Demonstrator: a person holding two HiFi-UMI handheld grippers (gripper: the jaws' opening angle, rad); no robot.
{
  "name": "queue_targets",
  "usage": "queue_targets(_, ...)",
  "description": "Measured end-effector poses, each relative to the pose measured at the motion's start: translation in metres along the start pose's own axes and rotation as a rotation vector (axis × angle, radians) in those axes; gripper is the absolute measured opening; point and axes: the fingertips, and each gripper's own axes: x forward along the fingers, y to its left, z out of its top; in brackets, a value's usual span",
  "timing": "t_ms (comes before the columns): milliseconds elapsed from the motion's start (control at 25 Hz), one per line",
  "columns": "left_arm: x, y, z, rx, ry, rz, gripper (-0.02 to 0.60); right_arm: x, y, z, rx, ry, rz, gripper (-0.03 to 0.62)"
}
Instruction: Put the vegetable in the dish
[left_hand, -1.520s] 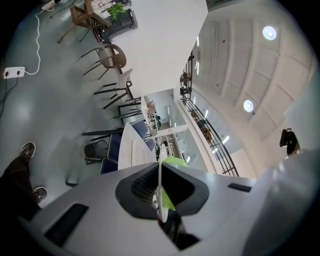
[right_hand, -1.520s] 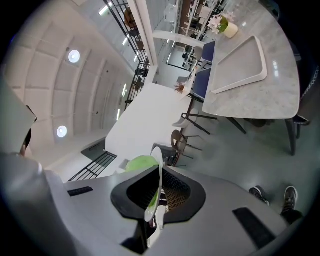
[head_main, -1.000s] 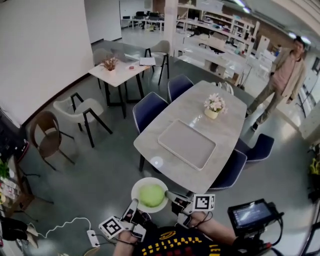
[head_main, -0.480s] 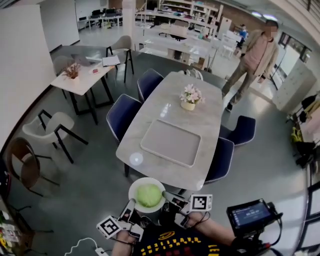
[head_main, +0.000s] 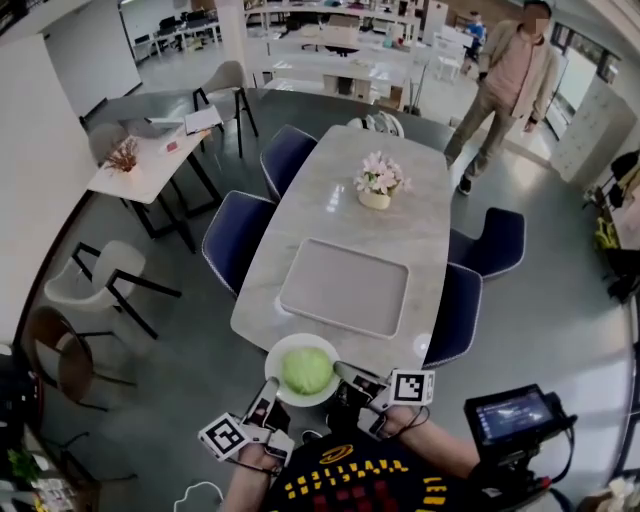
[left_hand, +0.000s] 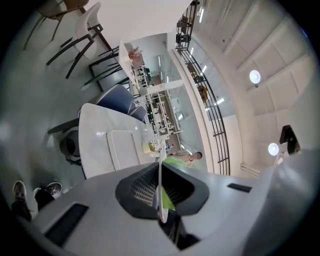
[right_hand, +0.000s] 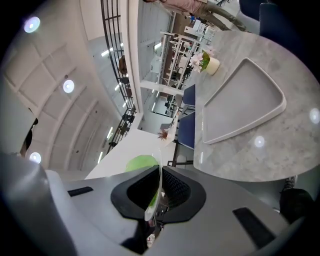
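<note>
Clamping the white dish (head_main: 276, 352) from opposite sides, the left gripper (head_main: 270, 386) and right gripper (head_main: 346, 373) each have their jaws pinched narrow on its thin rim, which shows edge-on between the pads in both gripper views. The green vegetable (head_main: 306, 371) lies in the dish, held at the near edge of the table (head_main: 420, 225), close to the tray (head_main: 343, 287) on that table.

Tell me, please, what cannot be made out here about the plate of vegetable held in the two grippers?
Vegetable: too small in the head view to name its kind. In both gripper views the edge-on plate and the jaws shut on it cover most of it.
Plate's underside: hidden by the plate itself in the head view.
Monitor screen: print too small to read in the head view.
</note>
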Motion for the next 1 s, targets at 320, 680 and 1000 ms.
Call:
queue_targets(320, 0.082, -0.003, 0.019, 0.031, 0.033, 0.024, 0.015, 0.019, -0.024, 0.073, 0.020, -0.035, 0.034, 0.021)
queue_targets(680, 0.158, 0.000, 0.013, 0.064, 0.163, 0.023, 0.015, 0.001, -0.053, 0.129, 0.023, -0.147, -0.025, 0.021)
queue_targets(1000, 0.229, 0.004, -0.011, 0.042, 0.361, -0.034, 0.015, -0.030, -0.091, 0.160, 0.076, -0.340, -0.115, 0.021)
